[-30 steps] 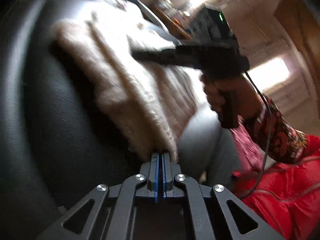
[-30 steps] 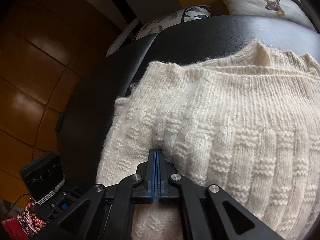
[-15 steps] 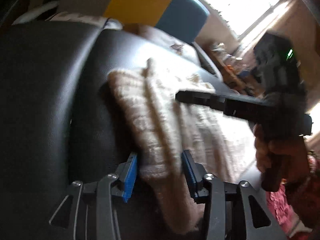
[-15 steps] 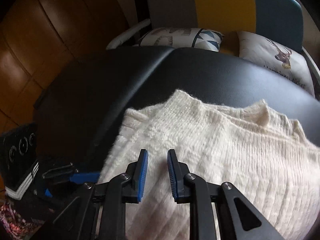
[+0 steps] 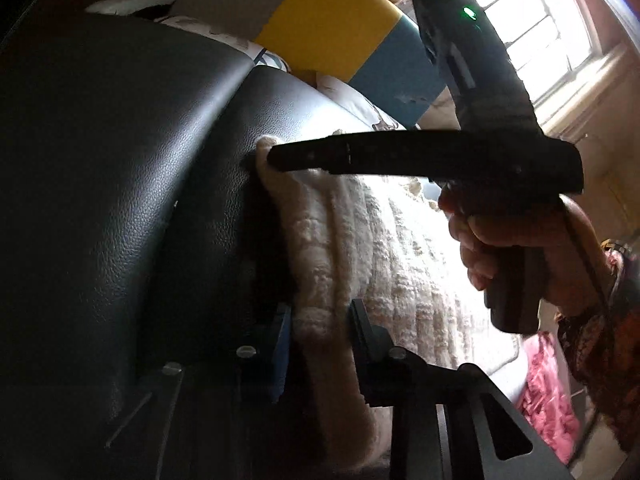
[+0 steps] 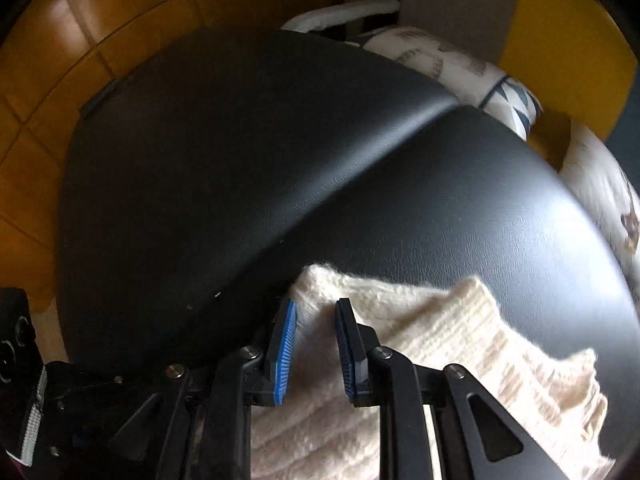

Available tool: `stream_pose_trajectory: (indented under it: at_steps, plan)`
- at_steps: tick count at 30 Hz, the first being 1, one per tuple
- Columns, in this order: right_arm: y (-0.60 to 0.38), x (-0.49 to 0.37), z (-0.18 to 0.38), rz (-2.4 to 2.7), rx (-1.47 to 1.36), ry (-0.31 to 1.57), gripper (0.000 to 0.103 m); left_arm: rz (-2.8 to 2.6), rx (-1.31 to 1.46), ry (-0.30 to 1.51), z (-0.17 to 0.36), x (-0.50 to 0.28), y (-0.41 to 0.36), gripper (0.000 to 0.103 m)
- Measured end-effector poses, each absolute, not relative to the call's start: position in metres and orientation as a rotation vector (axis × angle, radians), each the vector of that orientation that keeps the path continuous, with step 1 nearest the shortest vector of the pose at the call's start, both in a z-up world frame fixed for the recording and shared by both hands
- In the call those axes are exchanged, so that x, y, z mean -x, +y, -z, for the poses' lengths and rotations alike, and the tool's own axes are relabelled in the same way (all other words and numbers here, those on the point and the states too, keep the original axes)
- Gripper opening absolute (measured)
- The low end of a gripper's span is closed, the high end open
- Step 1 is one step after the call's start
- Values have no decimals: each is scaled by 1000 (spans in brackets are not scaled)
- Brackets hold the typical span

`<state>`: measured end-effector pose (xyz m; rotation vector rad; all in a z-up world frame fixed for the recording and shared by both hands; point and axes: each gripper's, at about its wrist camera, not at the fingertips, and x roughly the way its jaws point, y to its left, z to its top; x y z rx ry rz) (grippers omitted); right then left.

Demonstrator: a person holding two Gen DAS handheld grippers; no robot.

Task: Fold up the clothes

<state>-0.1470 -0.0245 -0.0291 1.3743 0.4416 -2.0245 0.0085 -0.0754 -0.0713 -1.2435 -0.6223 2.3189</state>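
Cream chunky-knit sweater (image 6: 420, 360) folded on black leather seat (image 6: 280, 160), left gripper (image 5: 320, 336) and right gripper (image 6: 316, 344) both closing, jaws astride its edges, not yet pinching

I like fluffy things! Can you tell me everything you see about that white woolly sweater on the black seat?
The cream-white knitted sweater is chunky and fuzzy, with ribbed rows and blocky stitch patterns. It lies folded and a bit rumpled on the black leather seat. Its thick folded edge sits between the left tongs, whose jaws have just been closing. One corner lies between the right tongs, also just closing, with gaps showing beside the blue pads.
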Motion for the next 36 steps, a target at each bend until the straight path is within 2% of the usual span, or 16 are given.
stream_pose_trajectory:
  at_steps: [1,2,6,9,12,13,15,16,18,23,25,27,28,29,33,36]
  plan:
    - [-24,147,30,2041,-1375,451,4,-2328,1245,-591,71,-10,-69,26]
    - [-26,148,29,2058,-1376,461,2,-2334,1247,-569,70,-12,-66,25]
    - [-44,148,24,2164,-1286,581,0,-2336,1251,-550,72,-14,-64,24]
    - [-53,153,36,2167,-1310,588,0,-2340,1243,-556,74,-16,-64,23]
    - [-44,162,36,2181,-1308,475,0,-2333,1248,-574,76,-15,-64,23]
    - [-37,162,30,2182,-1298,408,3,-2328,1249,-582,76,-15,-65,24]
    - [-24,161,17,2184,-1269,304,19,-2319,1250,-600,78,-15,-66,24]
    - [-20,158,10,2190,-1242,293,22,-2315,1250,-612,79,-15,-67,25]
    - [-22,149,3,2156,-1217,353,23,-2314,1249,-621,80,-14,-68,25]
    - [-55,145,31,2050,-1297,689,24,-2324,1252,-612,84,-14,-76,26]
    - [-59,147,36,2042,-1295,677,27,-2326,1249,-606,85,-13,-76,26]
    - [-60,149,38,2047,-1304,678,24,-2329,1246,-598,86,-13,-76,26]
    - [-61,147,37,2060,-1303,697,13,-2330,1246,-596,86,-13,-76,26]
    - [-61,145,37,2072,-1302,715,8,-2332,1246,-592,86,-12,-75,26]
    - [-62,147,31,2165,-1266,735,6,-2351,1244,-582,87,-13,-74,26]
    - [-60,161,40,2204,-1303,656,6,-2359,1239,-575,89,-15,-74,26]
